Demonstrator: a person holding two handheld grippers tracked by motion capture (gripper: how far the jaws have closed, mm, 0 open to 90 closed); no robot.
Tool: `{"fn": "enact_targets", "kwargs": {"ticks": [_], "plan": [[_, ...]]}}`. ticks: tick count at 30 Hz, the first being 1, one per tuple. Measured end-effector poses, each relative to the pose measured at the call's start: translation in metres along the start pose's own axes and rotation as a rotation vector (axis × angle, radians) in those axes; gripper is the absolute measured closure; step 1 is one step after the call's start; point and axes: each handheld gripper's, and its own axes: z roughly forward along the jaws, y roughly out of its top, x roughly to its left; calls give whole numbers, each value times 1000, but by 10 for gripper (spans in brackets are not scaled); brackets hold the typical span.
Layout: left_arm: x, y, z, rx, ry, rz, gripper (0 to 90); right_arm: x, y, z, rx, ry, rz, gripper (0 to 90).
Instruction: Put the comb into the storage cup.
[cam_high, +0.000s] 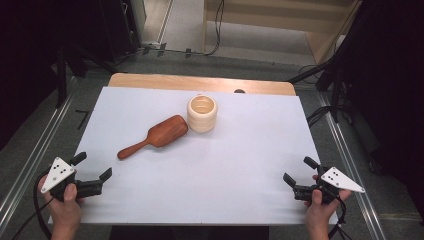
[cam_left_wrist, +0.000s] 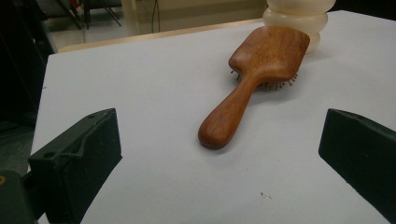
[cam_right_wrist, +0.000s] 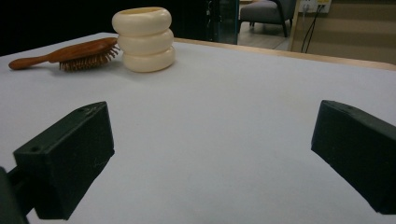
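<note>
jaws of the left gripper (cam_high: 92, 167) and right gripper (cam_high: 296, 170) stood wide apart, grasping nothing, parked at the near corners of the white table (cam_high: 240, 165), probably ready to begin. wooden hairbrush (cam_high: 155, 136) lay bristles-down mid-table, head touching the cream ribbed cup (cam_high: 202, 114), handle toward the left gripper for an easy pickup.

A white sheet (cam_high: 210, 190) lies under both my left gripper (cam_high: 93, 165) and my right gripper (cam_high: 298, 169) and runs well ahead of them. Past its far edge a strip of the wooden table (cam_high: 165, 81) shows bare, with a small dark hole (cam_high: 239, 91) in it. Farther ahead lies grey floor (cam_high: 185, 25), with a black cable (cam_high: 218, 30) and a pale wooden shelf unit (cam_high: 280, 20). Outside my left gripper a metal rail (cam_high: 30, 160) runs along the floor. Far ahead of my right gripper stands a grey chair (cam_right_wrist: 266, 11).
</note>
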Motion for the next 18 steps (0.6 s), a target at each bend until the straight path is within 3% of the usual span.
{"fn": "enact_targets", "kwargs": {"ticks": [11, 18], "plan": [[0, 5, 0, 6, -1, -11, 0, 1, 0, 0, 3, -2, -1, 0], [-6, 18, 1, 18, -1, 3, 0, 1, 0, 0, 6, -2, -2, 0]]}}
